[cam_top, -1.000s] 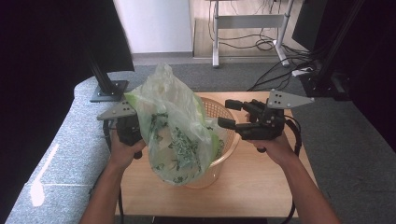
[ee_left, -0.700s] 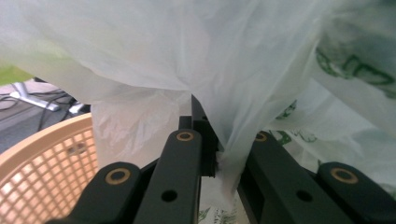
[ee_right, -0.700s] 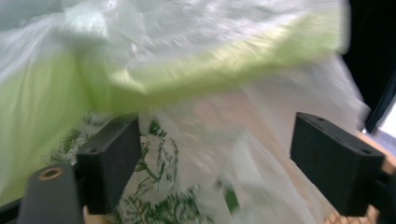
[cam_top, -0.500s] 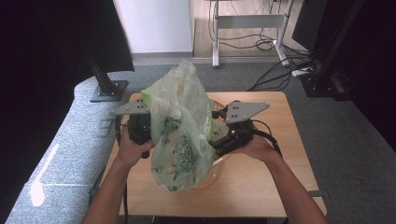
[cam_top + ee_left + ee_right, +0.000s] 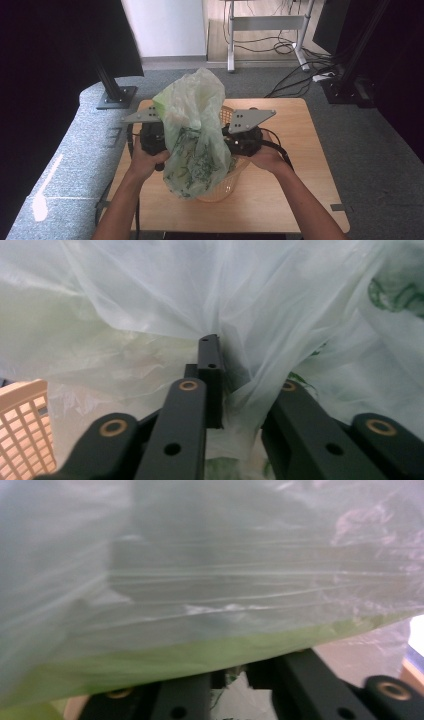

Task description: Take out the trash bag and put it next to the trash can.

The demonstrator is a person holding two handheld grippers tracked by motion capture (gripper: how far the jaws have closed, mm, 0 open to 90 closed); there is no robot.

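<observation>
A thin pale green plastic bag (image 5: 195,135) with dark green print stands upright over a peach lattice basket (image 5: 226,194) on the wooden table (image 5: 305,150). My left gripper (image 5: 166,141) is at the bag's left side. In the left gripper view its jaws have just eased apart a little, and bag film (image 5: 150,300) is still bunched and pinched in the left gripper (image 5: 240,387). My right gripper (image 5: 227,143) is against the bag's right side. Its jaws have just closed, with film (image 5: 200,580) caught in the right gripper (image 5: 234,676). A basket corner (image 5: 20,425) shows at the left.
Bare wood lies right of and in front of the basket. A black stand base (image 5: 116,96) sits on the grey carpet past the table's left corner. Desk legs and cables (image 5: 270,35) stand behind, with dark equipment (image 5: 350,85) at the right.
My right gripper came in from the right, opened wide, then closed on the bag's right side. The bag now stands taller and narrower between both grippers. The left hand has barely moved.
</observation>
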